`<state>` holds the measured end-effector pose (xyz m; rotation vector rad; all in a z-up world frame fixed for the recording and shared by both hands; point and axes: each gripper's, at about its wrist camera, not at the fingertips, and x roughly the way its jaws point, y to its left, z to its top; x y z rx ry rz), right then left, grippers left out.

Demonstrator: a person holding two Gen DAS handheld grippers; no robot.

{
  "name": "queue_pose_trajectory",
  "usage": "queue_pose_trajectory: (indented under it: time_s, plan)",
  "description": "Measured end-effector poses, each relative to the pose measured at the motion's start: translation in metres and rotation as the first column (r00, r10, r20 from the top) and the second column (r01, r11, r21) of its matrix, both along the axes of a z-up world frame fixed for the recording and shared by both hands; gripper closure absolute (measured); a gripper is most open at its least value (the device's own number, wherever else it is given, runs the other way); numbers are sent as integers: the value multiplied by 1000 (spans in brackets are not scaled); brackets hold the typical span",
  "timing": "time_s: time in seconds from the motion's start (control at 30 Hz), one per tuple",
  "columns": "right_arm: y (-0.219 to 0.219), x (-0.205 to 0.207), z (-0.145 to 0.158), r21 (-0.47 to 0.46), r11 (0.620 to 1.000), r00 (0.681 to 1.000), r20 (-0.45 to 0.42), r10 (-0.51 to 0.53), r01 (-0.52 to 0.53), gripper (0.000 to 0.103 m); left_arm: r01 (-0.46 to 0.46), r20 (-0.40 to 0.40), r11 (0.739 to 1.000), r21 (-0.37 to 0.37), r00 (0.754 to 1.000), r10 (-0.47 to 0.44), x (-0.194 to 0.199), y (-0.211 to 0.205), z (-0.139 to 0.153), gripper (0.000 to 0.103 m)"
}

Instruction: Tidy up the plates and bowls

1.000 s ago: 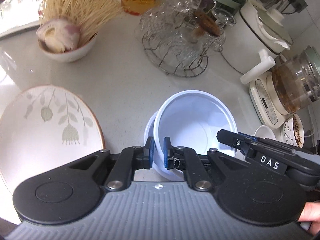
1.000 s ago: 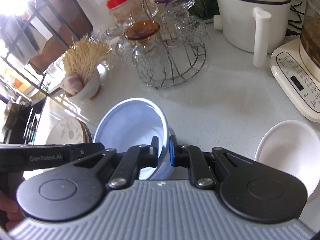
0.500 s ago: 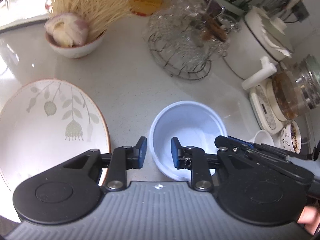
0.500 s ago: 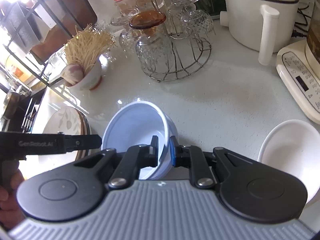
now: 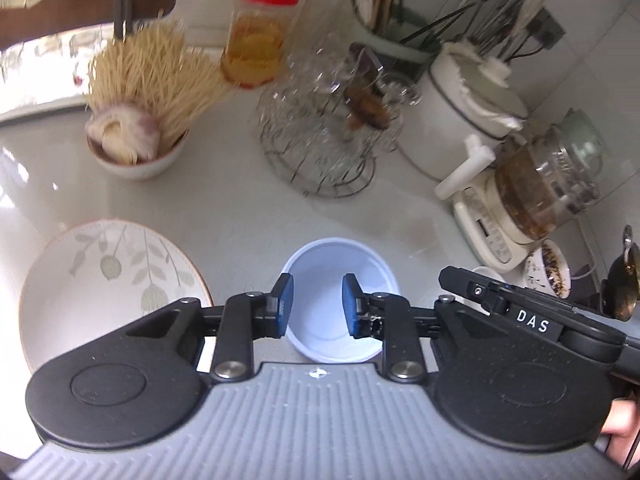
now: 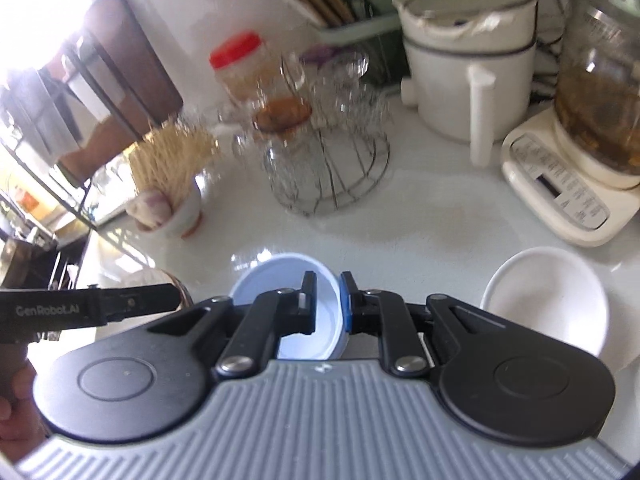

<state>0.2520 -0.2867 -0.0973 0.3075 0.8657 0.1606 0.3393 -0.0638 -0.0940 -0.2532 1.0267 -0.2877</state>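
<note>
The bowl [image 6: 288, 304] is pinched at its three o'clock rim by the right claw [image 6: 327, 304]; the left claw [image 5: 316, 308], narrowly parted, is held empty above it.

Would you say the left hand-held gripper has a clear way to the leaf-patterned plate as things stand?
Probably yes: the left hand-held gripper is open with nothing between its pads, and the leaf-patterned plate lies uncovered on the counter just beside it.
</note>
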Motion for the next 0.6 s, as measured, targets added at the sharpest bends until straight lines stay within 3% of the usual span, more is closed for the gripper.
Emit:
queue_pose_trajectory:
  time_s: [0.37, 0.6]
  plan:
    - [30, -61, 43, -7, 995, 991, 92, -94, 95, 87, 59, 132, 997, -41, 990, -53, -46, 17, 43, 74]
    - [64, -112, 54, -32, 991, 984, 130, -122, 127, 87, 114, 166, 992, -53, 981, -103, -88, 39, 53, 74]
